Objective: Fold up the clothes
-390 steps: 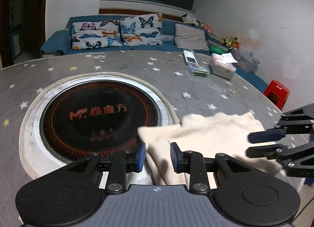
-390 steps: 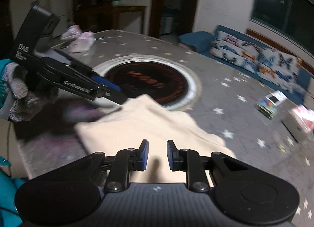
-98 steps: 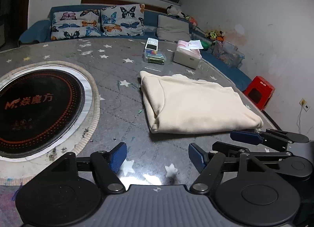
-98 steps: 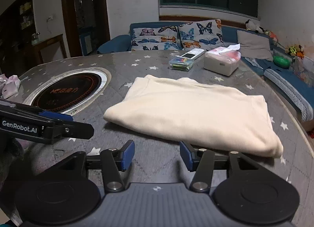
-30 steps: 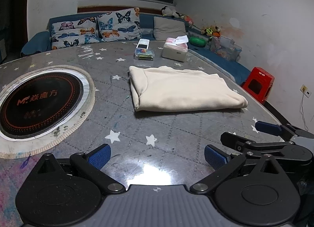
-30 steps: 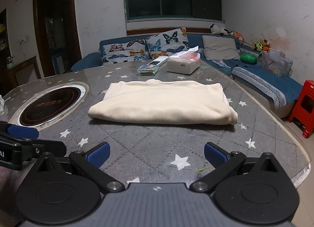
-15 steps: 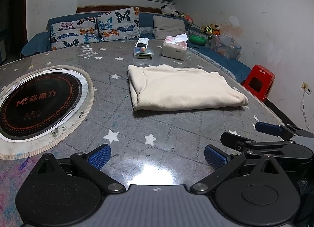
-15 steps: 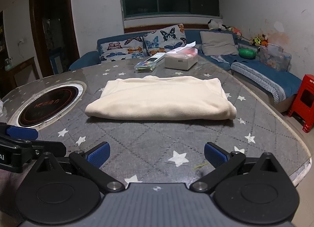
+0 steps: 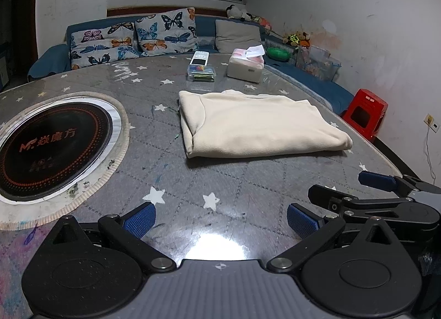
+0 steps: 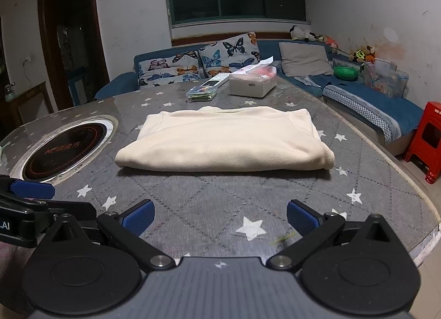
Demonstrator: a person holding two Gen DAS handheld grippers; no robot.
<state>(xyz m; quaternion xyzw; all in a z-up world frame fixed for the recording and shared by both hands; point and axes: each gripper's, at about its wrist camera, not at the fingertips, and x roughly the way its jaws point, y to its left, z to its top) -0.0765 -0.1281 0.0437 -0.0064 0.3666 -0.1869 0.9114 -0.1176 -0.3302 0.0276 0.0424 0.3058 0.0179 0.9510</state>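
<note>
Star-print grey worktop [image 10: 275, 195] with the cream fleece top [image 10: 226, 140] lying dead ahead of both my claws, well clear of them. It's folded into a thick, tidy rectangle. Looks soft, light and floppy, so I'd pinch a doubled edge. Left claw [image 9: 220, 218] and right claw [image 10: 219, 215] both spread wide, holding nothing.
</note>
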